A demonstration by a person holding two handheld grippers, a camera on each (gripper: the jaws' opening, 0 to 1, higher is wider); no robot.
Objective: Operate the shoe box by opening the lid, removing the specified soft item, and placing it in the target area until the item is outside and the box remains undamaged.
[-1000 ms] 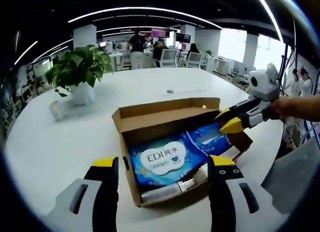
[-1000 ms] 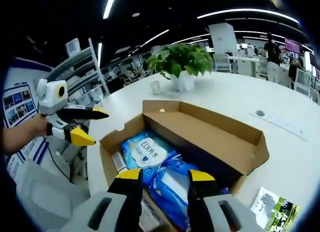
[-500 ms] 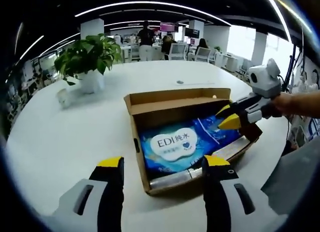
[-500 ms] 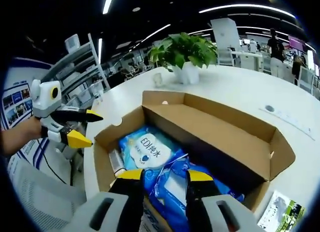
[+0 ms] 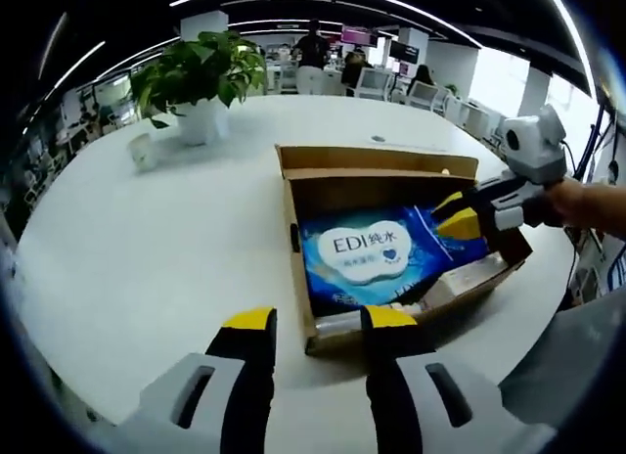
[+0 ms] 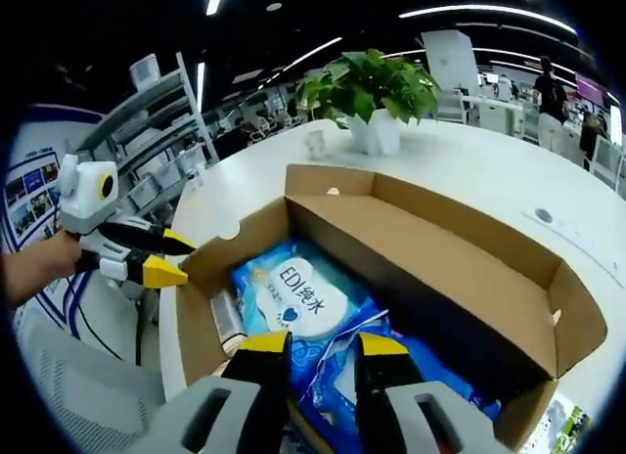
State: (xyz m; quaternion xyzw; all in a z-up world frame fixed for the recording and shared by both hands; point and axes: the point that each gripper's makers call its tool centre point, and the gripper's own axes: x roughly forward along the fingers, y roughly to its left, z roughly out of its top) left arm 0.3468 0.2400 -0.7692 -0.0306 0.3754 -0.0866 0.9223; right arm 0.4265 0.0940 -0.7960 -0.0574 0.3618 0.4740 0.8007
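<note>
**Centre frame: pack in the open box, right tongs closing in**

Centre of the left gripper view, the blue wipes pack lies flat inside the open box, label up; in the right gripper view the same pack sits at lower centre, with a second blue pack overlapping it just beneath my jaws. The soft item is not yet out of the box.

My right gripper is low over those packs, jaws narrowed to a small gap with the blue film between the tips. I judge I'm lining up a pinch on the soft wrapper, but I cannot tell whether the tips already grip it. From the left gripper view, this same right gripper reaches in from the right edge, over the box's far end.

My left gripper waits at the bottom of its frame, jaws apart and holding nothing, just short of the box's near wall. I read that as ready to steady the cardboard so that the lift does not drag or tear it.

The lid stands open along the far side, out of my way. Beyond, a plant stands on the white table, well apart.
</note>
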